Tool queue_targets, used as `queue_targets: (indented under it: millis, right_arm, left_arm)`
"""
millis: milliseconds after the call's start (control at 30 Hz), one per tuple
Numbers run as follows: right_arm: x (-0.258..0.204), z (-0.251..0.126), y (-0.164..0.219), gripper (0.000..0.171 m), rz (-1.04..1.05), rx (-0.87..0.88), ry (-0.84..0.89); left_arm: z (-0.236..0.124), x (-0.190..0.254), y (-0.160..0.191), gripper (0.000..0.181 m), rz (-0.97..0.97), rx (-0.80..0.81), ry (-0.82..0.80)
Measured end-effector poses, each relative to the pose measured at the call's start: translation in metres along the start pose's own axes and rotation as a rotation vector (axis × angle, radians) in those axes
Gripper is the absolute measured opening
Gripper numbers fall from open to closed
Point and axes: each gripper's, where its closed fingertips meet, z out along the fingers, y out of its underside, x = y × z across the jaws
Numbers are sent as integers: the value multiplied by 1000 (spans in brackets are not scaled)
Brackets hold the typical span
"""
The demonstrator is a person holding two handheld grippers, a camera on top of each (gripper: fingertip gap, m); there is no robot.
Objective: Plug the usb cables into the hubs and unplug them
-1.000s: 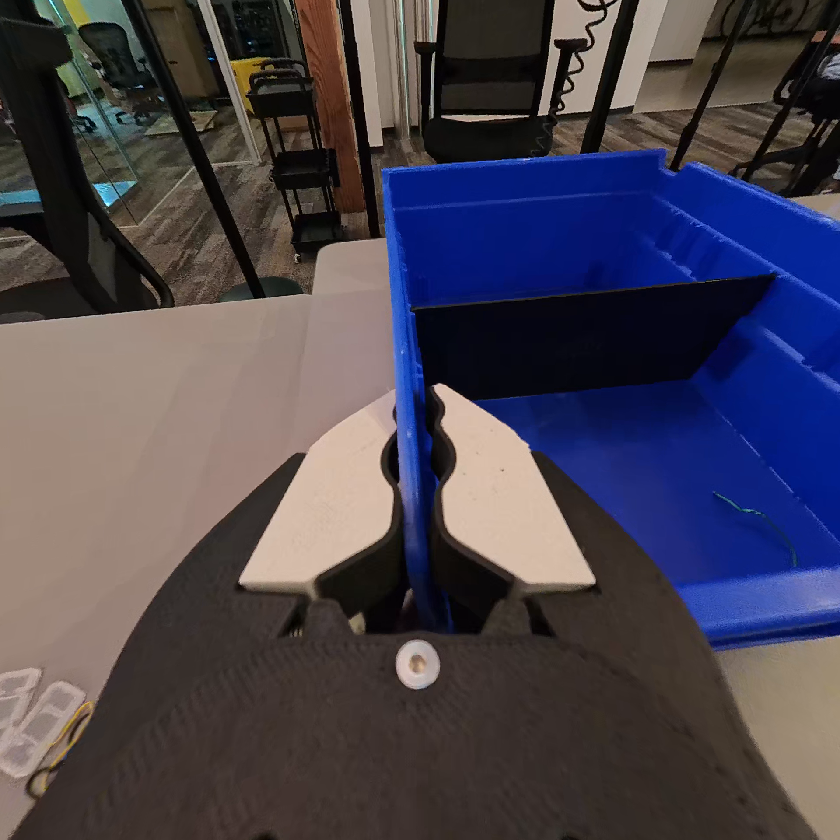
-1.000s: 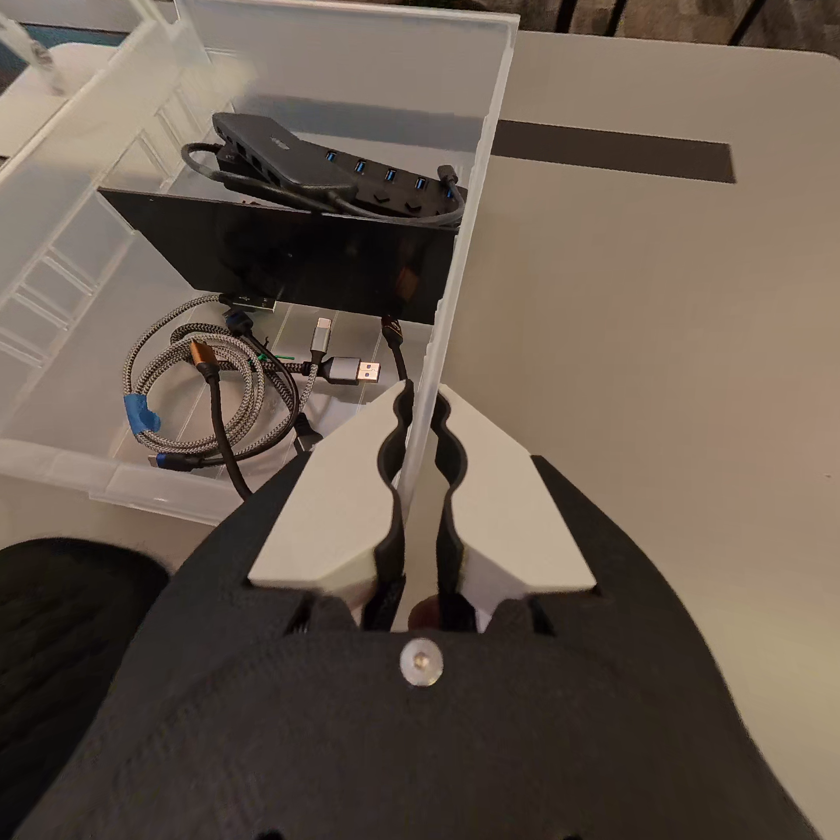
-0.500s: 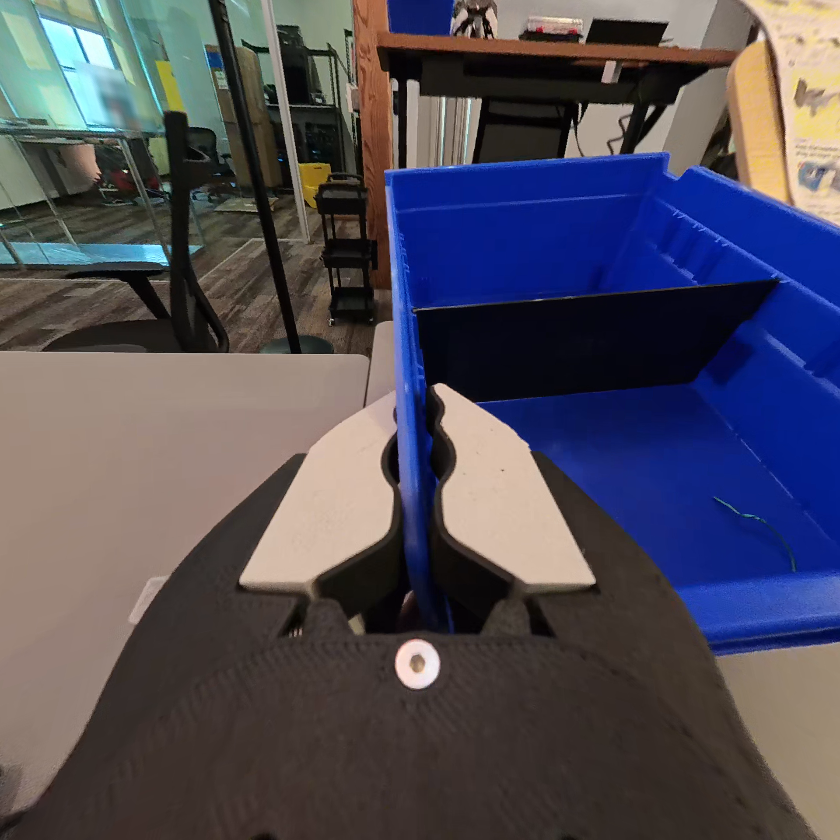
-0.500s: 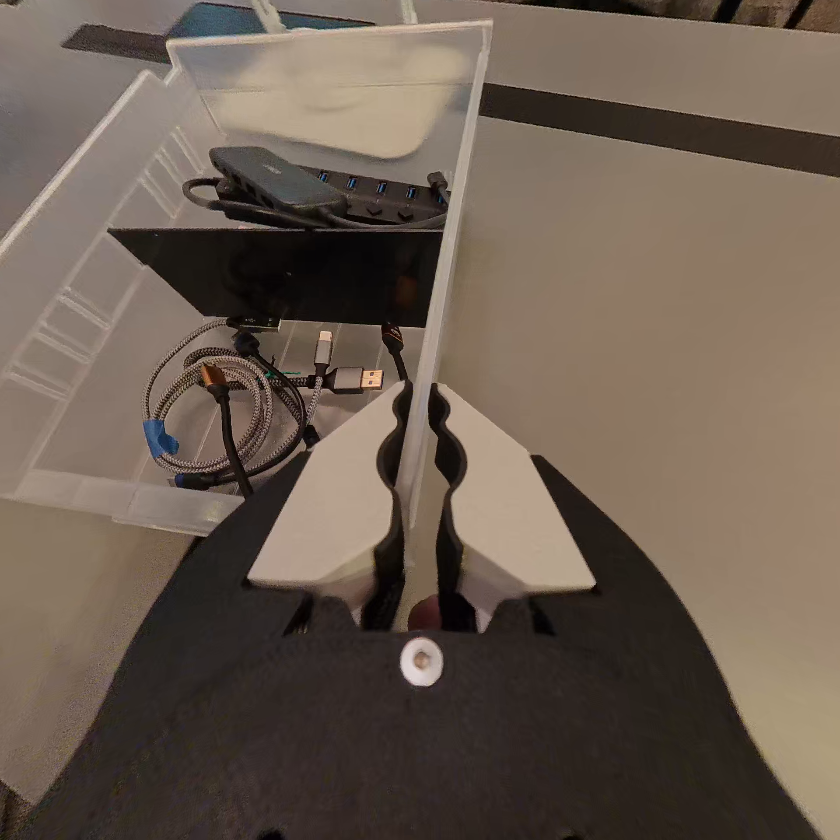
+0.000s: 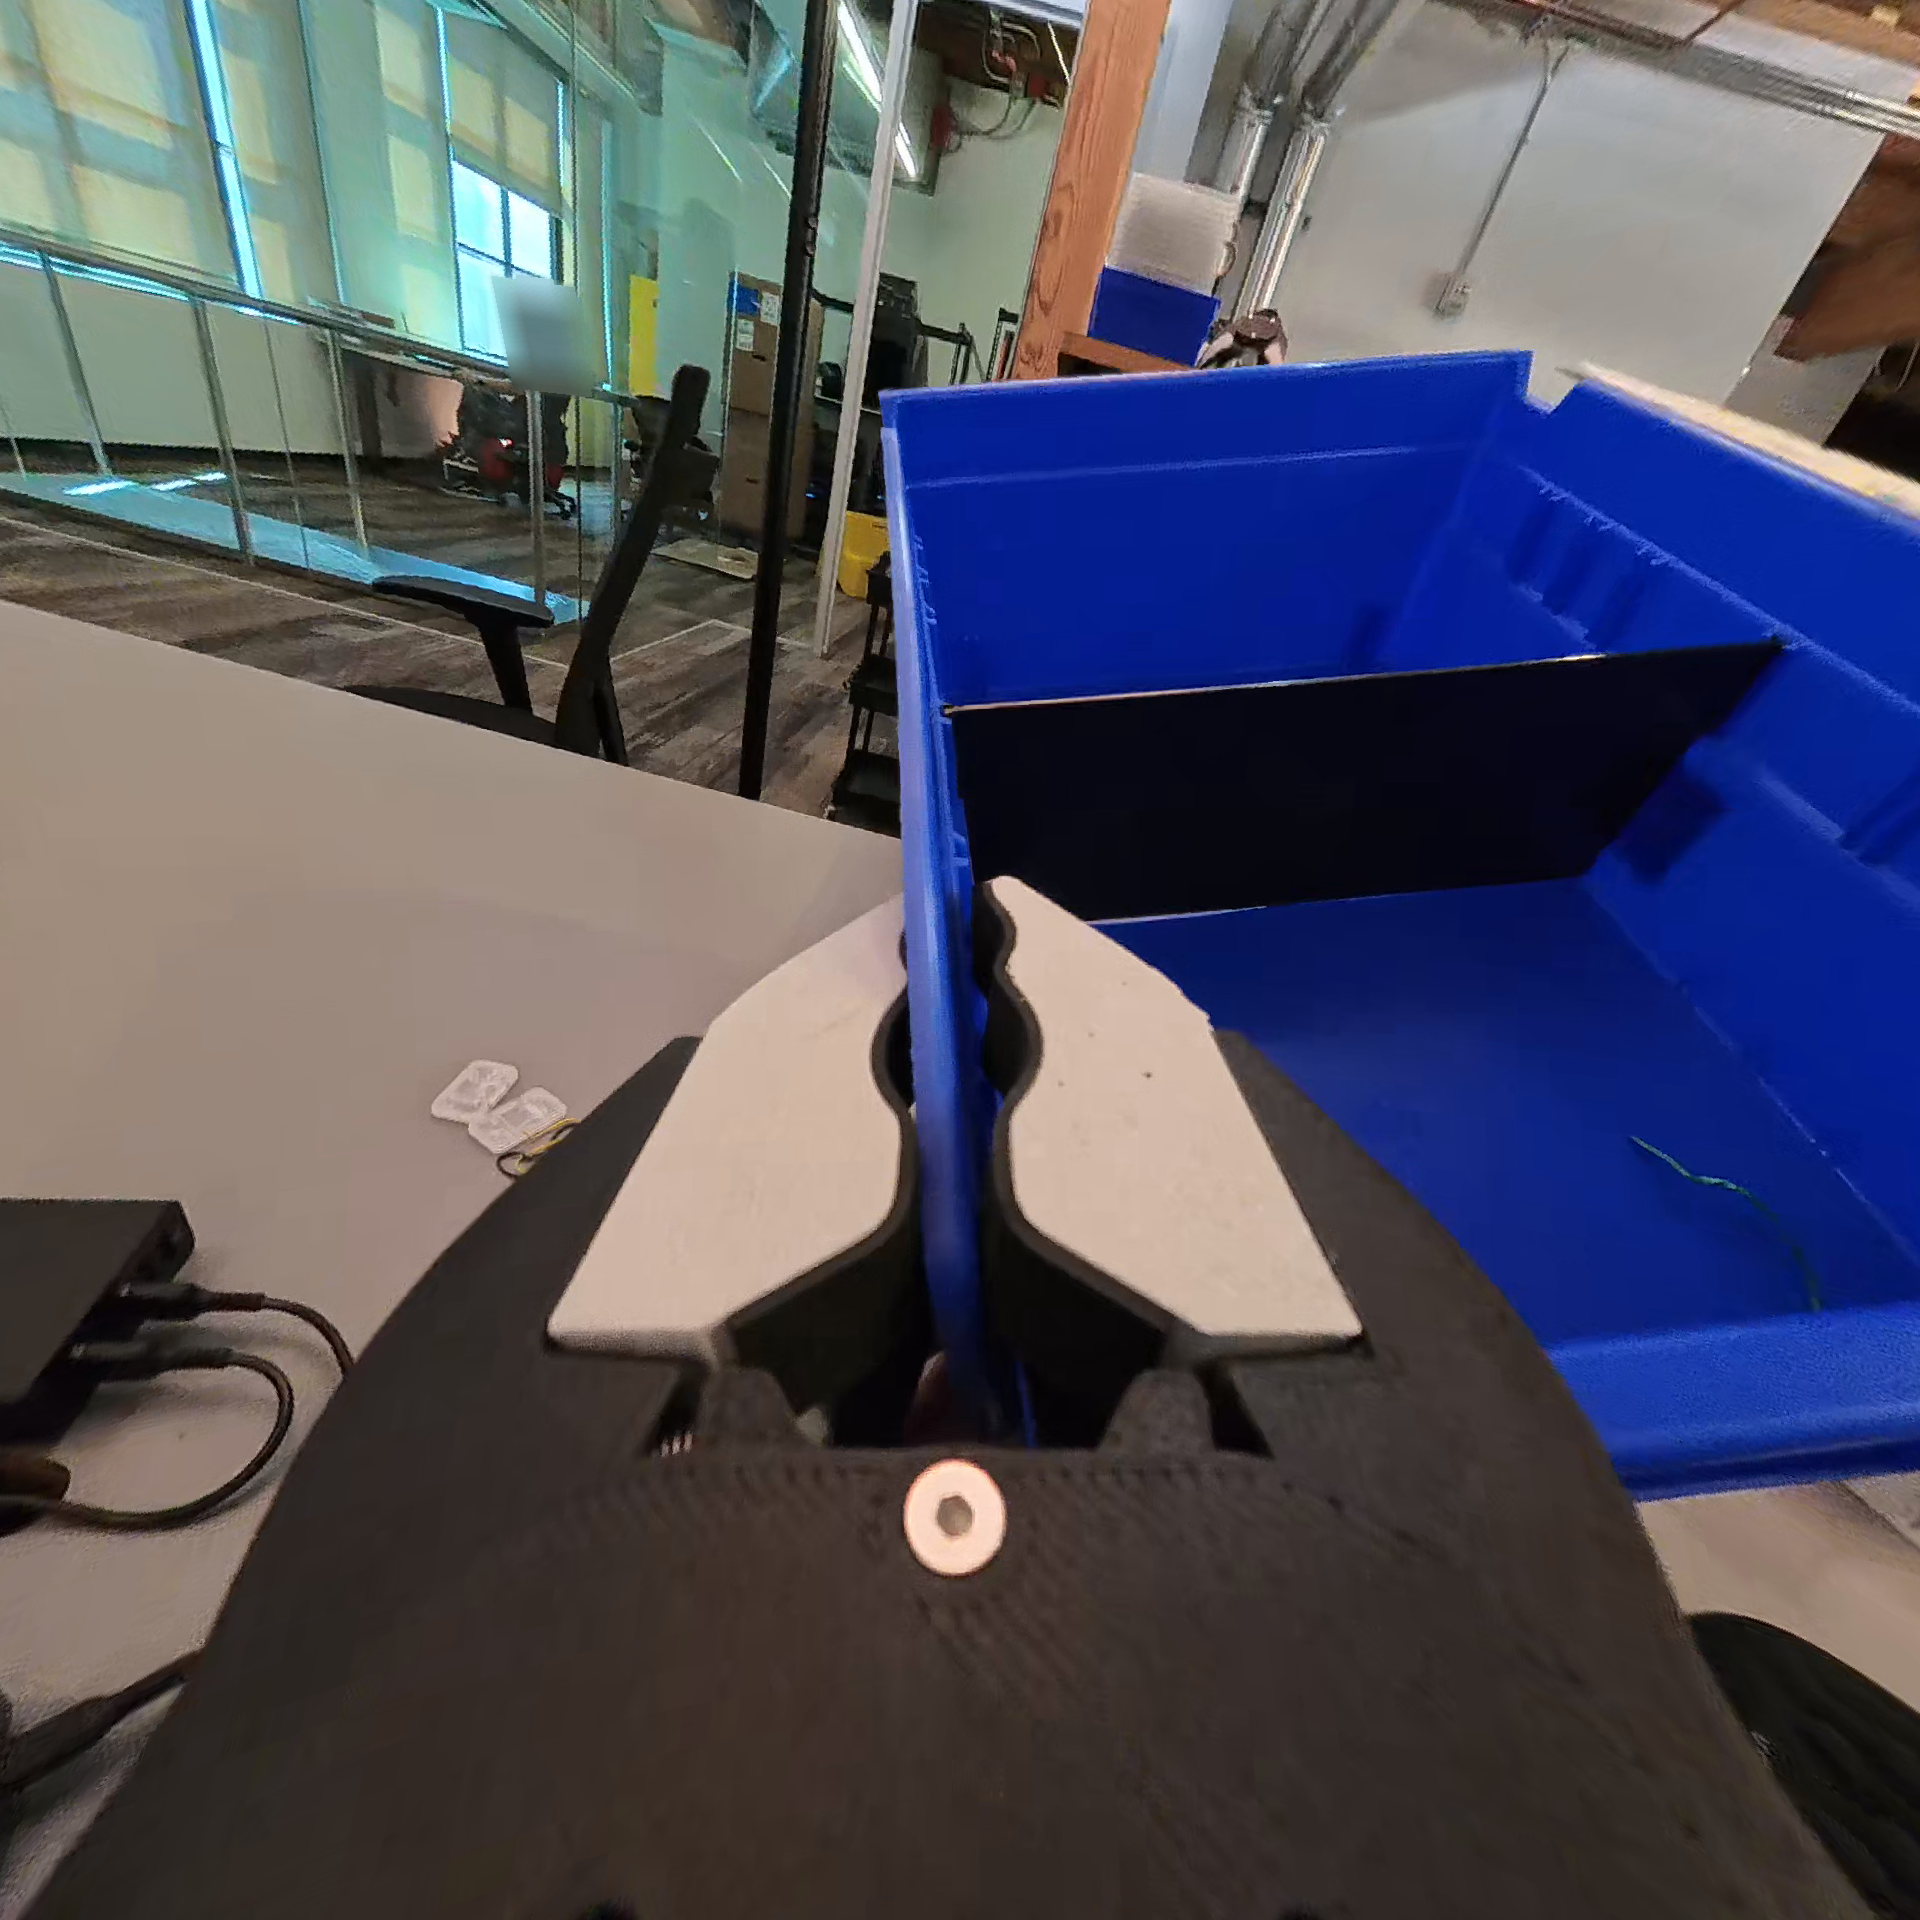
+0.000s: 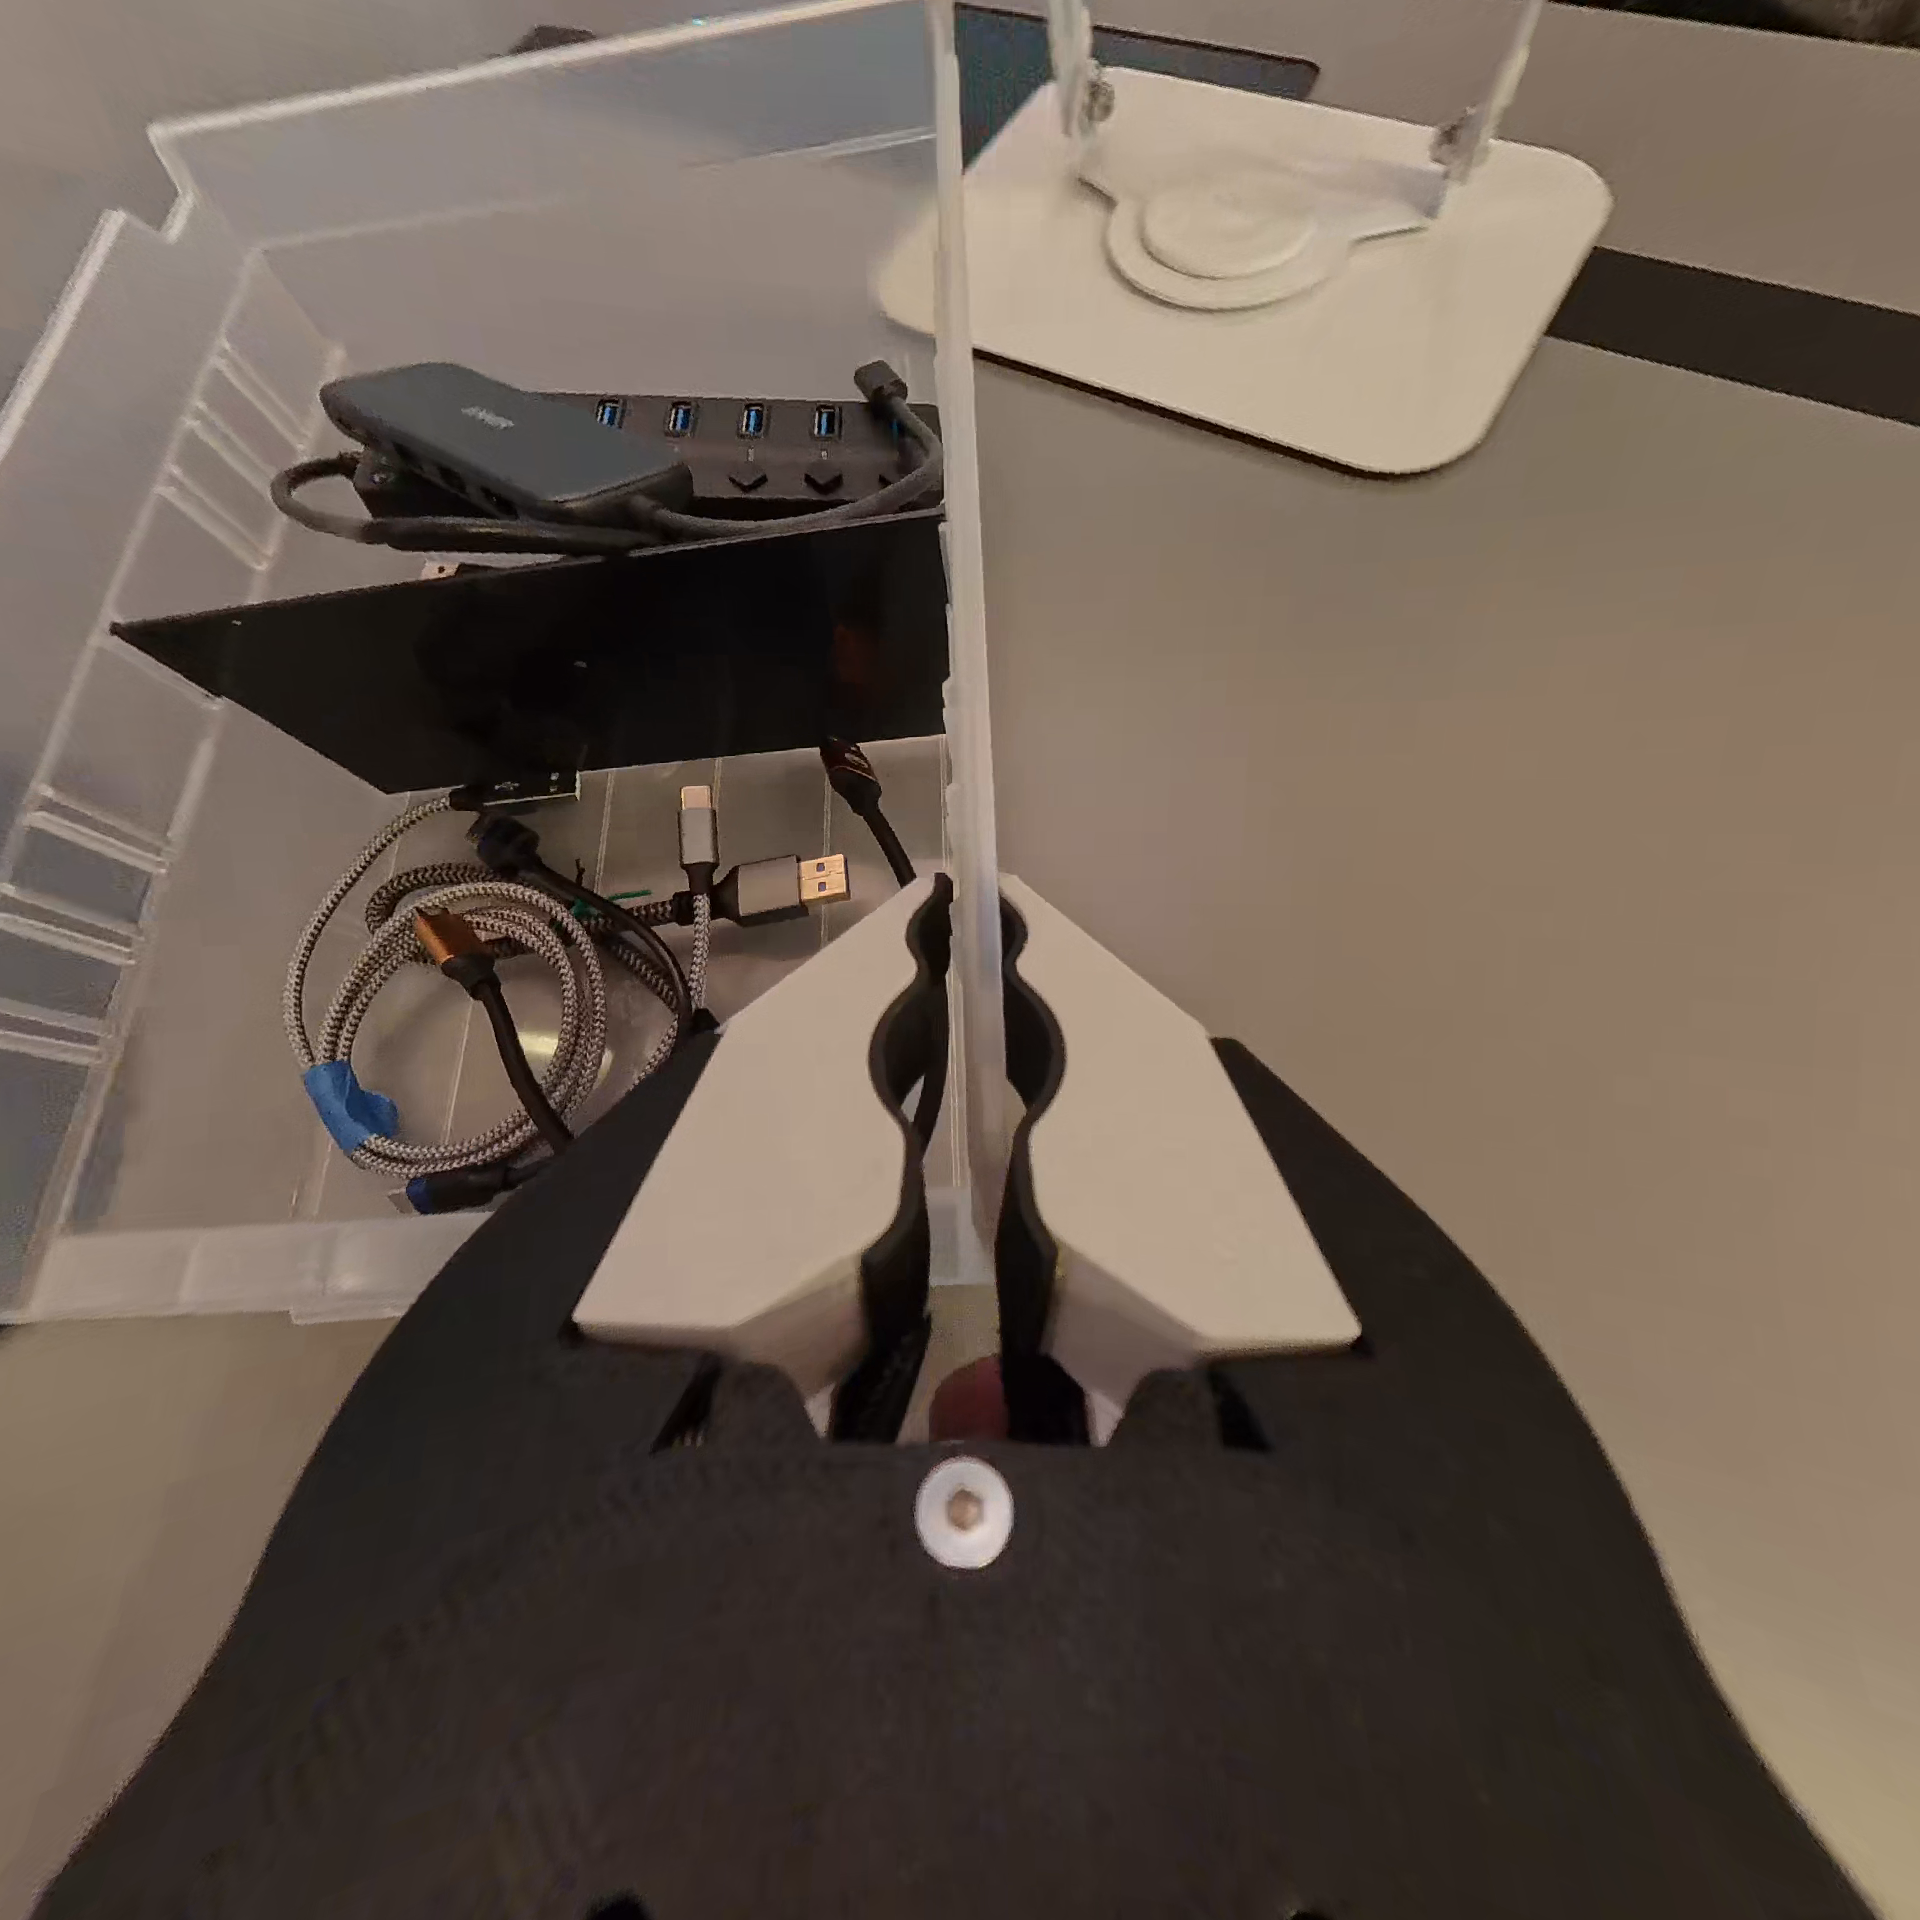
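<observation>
Both bins have swung: left claw (image 5: pixel 943 914) pinches blue bin (image 5: pixel 1195 540), right claw (image 6: pixel 971 894) clear bin (image 6: pixel 540 166) holding cables (image 6: pixel 468 997).

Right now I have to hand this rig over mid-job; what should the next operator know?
Left gripper: jaws shut on the blue bin's side wall. Its near compartment holds only a green wire scrap.
Right gripper: jaws shut on the clear bin's side wall.
In the clear bin, the USB hubs lie behind the black divider, the coiled USB cables in front.
In the clear bin nothing is plugged in yet; all plugging and unplugging remains.
</observation>
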Motion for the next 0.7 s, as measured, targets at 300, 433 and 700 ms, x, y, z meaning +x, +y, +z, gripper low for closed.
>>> queue_targets:
  millis: [300, 433, 700]
  right_arm:
    - [-63, 72, -44, 2, 94, 93, -15]
    - [-89, 106, -67, 3, 186, 158, -5]
    - [-152, 160, -106, 34, 334, 207, -71]
  left_arm:
    - [-5, -22, -4, 6, -22, 45, -32]
    - [-5, -34, -5, 6, -39, 58, -54]
    - [-3, -42, -6, 6, -58, 75, -55]
